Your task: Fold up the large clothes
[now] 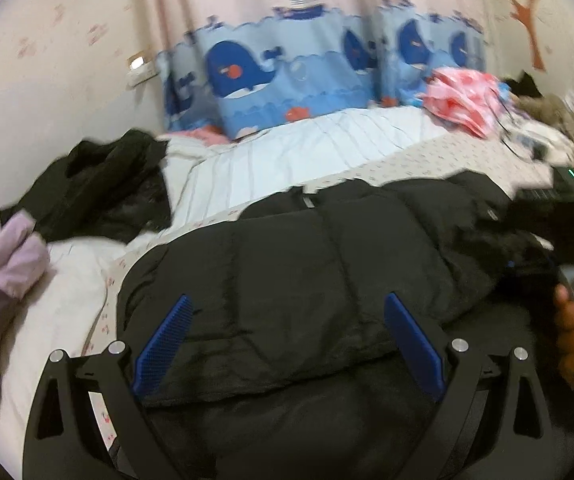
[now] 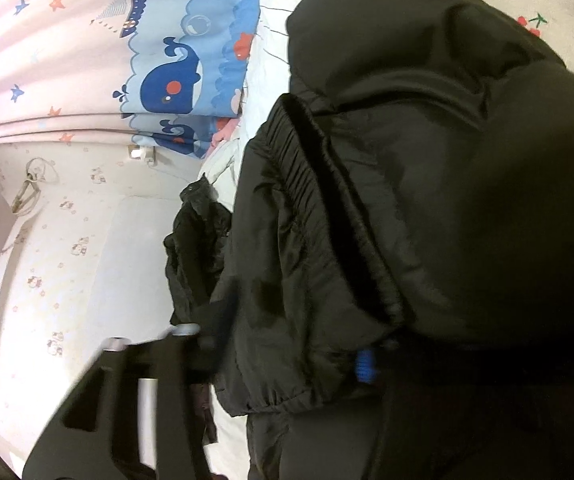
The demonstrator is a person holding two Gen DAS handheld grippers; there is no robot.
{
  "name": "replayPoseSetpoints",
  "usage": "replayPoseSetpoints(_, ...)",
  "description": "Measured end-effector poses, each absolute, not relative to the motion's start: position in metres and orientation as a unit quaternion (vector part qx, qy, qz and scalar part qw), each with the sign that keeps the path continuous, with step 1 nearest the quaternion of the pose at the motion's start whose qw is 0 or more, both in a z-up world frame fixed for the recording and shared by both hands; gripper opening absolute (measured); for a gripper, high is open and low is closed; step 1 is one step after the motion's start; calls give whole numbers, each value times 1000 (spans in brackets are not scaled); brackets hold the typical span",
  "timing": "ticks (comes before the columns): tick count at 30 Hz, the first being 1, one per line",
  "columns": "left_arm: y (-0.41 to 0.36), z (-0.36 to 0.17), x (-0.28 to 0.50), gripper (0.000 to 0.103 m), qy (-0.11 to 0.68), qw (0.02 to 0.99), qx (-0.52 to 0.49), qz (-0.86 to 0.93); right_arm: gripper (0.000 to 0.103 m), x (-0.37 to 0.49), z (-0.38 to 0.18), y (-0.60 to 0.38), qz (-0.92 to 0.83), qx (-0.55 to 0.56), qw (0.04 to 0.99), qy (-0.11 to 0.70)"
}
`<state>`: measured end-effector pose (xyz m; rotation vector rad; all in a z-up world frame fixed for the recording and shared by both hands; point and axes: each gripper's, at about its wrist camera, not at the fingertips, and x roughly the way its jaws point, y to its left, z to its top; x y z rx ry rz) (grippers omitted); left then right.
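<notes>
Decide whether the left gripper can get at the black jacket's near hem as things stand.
Probably yes: the left gripper hangs open right above the black puffer jacket, blue pads apart, with nothing between them and the fabric.

In the right wrist view the black jacket (image 2: 407,200) swallows the right gripper (image 2: 363,368); only a sliver of one blue pad shows, so the grip cannot be read; its left linkage is smeared; beyond the left gripper (image 1: 287,344) the pillows (image 1: 287,76) blur.
</notes>
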<state>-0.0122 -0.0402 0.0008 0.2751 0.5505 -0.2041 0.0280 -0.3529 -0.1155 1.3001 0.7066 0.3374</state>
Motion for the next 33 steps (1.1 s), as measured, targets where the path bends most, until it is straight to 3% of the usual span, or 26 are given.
replayPoseSetpoints(2, -20, 3, -1, 93, 283, 952, 93, -76, 22, 25, -104, -349, 159, 576, 739, 312)
replayPoseSetpoints(7, 35, 0, 23, 95, 320, 947, -33, -21, 14, 13, -66, -344, 161, 518, 793, 277)
replayPoseSetpoints(13, 94, -14, 38, 95, 344, 923, -173, 16, 8, 2, -50, -351, 141, 494, 820, 254)
replayPoseSetpoints(21, 106, -13, 52, 95, 333, 919, -212, -4, 7, -8, 36, -353, 116, 333, 915, 197)
replayPoseSetpoints(24, 101, -23, 61, 95, 354, 911, -210, -11, 7, -4, 20, -378, 81, 350, 910, 207)
replayPoseSetpoints(30, 95, -67, 89, 96, 438, 873, -214, -1, 7, 5, -67, -415, 20, 405, 860, 311)
replayPoseSetpoints(33, 99, -71, 91, 96, 442, 868, -228, 2, 7, -5, -56, -414, 17, 396, 871, 290)
